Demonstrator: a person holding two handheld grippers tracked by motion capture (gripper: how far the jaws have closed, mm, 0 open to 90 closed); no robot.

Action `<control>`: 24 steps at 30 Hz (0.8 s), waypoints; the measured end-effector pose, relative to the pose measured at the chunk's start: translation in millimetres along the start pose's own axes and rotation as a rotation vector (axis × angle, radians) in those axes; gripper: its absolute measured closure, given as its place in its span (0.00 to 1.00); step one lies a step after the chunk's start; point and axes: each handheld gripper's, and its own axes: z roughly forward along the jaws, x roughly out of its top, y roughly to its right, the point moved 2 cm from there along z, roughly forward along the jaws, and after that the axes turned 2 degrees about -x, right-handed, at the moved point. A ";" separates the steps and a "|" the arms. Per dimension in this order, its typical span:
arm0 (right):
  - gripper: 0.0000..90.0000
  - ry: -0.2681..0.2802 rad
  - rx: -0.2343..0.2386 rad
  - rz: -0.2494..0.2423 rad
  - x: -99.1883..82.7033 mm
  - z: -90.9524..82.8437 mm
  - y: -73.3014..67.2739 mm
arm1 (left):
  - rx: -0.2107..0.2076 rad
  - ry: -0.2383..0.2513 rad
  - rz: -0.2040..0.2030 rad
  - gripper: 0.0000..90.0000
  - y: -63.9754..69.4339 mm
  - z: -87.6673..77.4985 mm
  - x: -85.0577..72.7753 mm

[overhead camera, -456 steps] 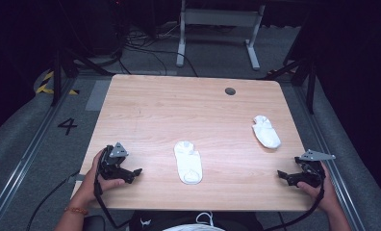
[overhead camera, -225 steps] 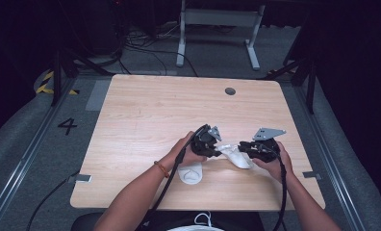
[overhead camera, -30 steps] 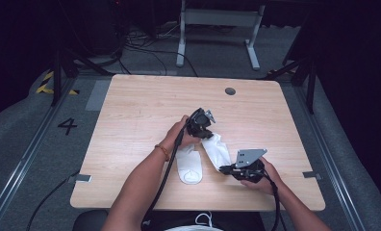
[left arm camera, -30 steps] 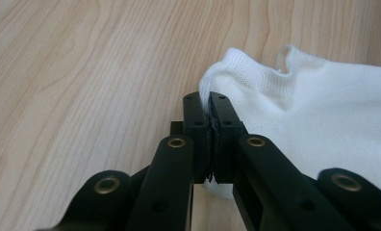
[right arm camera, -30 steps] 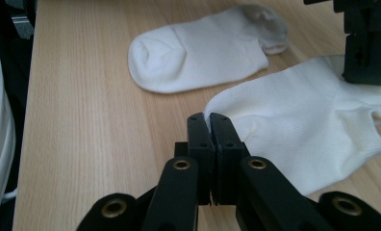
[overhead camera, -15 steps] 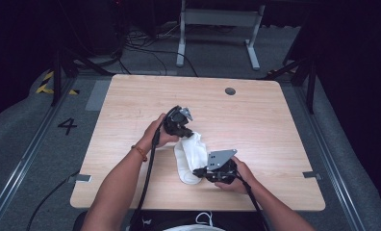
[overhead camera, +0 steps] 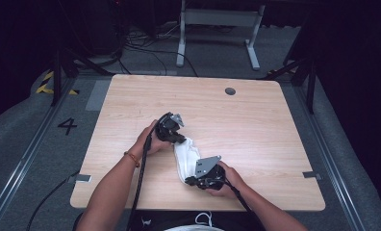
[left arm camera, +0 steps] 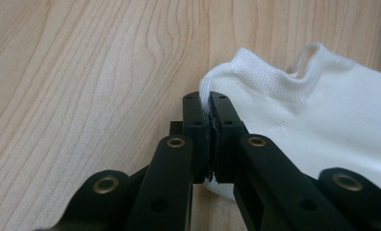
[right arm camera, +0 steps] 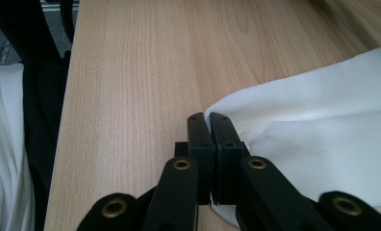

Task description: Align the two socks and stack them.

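Presently, the white socks (overhead camera: 184, 156) are clamped at the cuff end by the left gripper (overhead camera: 178, 138) and at the opposite end by the right gripper (overhead camera: 190, 181), flat on the wooden table (overhead camera: 256, 125).

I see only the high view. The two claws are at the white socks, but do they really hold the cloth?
Observer: Yes. In the left gripper view the left claw is shut on the edge of the white sock.
Operator: Which part of the sock is that?
Observer: Beside the ribbed cuff opening.
Operator: And the right claw?
Observer: The right gripper view shows the right claw also shut on white cloth, pinching a smooth edge.
Operator: Is the cloth on the table?
Observer: At both claws it lies low against the wooden table.
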 end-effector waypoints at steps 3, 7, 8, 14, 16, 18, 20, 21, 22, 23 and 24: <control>0.99 -0.010 -0.008 -0.017 0.5 -2.4 -1.7 | 0.008 0.016 -0.009 0.94 1.6 -1.5 -2.8; 0.99 0.009 -0.037 -0.030 5.4 -14.7 -2.8 | 0.007 0.024 0.003 0.94 5.8 -2.6 -3.6; 0.99 0.019 -0.036 -0.027 6.6 -18.3 -2.7 | 0.004 0.020 0.008 0.94 7.8 -3.4 -3.0; 0.97 -0.032 0.001 -0.034 -0.2 -6.6 -9.3 | 0.037 -0.010 0.040 0.90 16.5 -4.4 -4.3; 0.96 -0.022 0.014 -0.027 -0.2 -5.1 -9.3 | 0.066 0.001 0.031 0.80 18.6 -8.7 -2.7; 0.93 -0.029 0.018 -0.031 0.4 -6.8 -9.1 | 0.091 0.014 0.027 0.65 22.3 -14.8 -0.1; 0.86 -0.022 0.028 -0.019 -0.9 -7.6 -8.3 | 0.104 0.037 0.024 0.52 25.2 -18.2 0.8; 0.86 -0.022 0.028 -0.019 -0.9 -7.6 -8.3 | 0.114 0.059 0.011 0.52 29.7 -22.9 1.6; 0.70 -0.020 0.023 -0.016 -0.7 -9.0 -9.7 | 0.094 0.082 0.015 0.44 38.9 -28.5 1.3; 0.65 -0.022 0.023 -0.027 0.4 -10.2 -10.7 | 0.092 0.083 0.016 0.41 45.3 -30.1 -0.1; 0.61 -0.025 0.022 -0.029 1.3 -12.4 -11.2 | 0.088 0.084 0.023 0.40 49.9 -30.8 -1.5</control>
